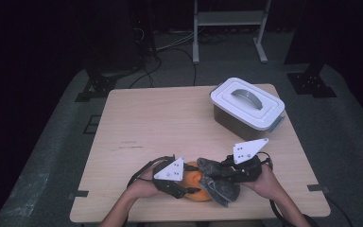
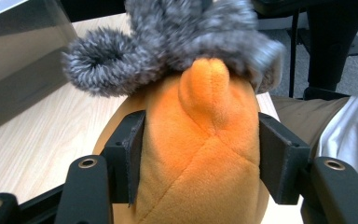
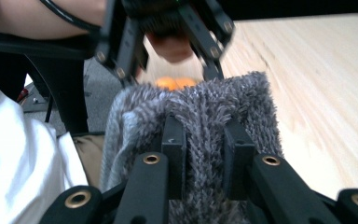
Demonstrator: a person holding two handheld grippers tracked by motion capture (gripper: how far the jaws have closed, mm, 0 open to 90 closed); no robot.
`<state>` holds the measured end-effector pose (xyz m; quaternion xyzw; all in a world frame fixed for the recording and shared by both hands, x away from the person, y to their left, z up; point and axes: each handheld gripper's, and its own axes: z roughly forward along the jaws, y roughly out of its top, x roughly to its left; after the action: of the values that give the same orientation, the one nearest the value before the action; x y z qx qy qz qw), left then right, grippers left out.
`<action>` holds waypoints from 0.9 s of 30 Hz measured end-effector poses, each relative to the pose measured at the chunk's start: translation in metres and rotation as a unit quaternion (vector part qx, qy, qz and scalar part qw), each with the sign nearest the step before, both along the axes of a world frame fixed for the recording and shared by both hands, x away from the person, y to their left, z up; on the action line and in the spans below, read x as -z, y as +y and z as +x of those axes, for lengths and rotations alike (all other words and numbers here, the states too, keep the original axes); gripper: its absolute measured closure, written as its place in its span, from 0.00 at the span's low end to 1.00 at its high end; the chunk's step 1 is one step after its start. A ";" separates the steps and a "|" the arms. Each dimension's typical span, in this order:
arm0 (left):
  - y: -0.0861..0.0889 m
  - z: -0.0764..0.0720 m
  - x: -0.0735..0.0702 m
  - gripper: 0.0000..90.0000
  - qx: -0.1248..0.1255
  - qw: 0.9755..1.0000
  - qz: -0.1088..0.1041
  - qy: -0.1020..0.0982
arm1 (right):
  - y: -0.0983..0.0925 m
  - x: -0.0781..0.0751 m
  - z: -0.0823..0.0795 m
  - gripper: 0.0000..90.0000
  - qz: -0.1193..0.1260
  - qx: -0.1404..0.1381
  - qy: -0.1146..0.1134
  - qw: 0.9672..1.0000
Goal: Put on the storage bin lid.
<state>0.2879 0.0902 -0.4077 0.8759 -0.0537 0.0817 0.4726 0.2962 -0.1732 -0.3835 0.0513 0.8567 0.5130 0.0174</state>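
Left hand: coming in from the bottom edge of the high view, forearm angling up and to the right, wrapping the left gripper (image 1: 182,182) from behind; its grey three-cornered plate is facing up.

Left gripper state: clamping the orange plush toy (image 2: 200,154); in the left gripper view both pads are pressing into the toy's flanks, one on each side, and the plush is bulging between them.

Right hand: entering from the lower right of the high view, forearm angling up and to the left, holding the right gripper (image 1: 224,176) level and pointing it toward the left gripper.

Right gripper state: pinching a fold of the grey fuzzy sock (image 3: 205,135); in the right gripper view the jaws are standing close together with a narrow ridge of knit squeezed between the pads.

Grippers, relation: facing each other near the front edge of the surface (image 1: 170,123), just beside one another, with toy and sock between them.

Orange plush toy: sitting low at the front middle of the surface; its rounded tip is poking up against the sock.

Grey fuzzy sock: bunching over the far end of the toy, touching it; one rolled cuff is curling off to the side in the left gripper view.

White lidded box (image 1: 247,108): standing at the far right of the surface, well apart from both hands, lid on, handle lying flat.
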 end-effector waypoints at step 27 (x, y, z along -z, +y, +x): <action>0.017 0.008 0.000 0.44 -0.008 1.000 -0.008 0.026 | -0.023 0.029 0.021 0.82 -0.014 0.028 0.067 0.997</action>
<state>0.2959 0.1067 -0.4074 0.8745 -0.0335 0.0628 0.4797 0.3174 -0.1962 -0.4120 0.1090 0.8615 0.4953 -0.0251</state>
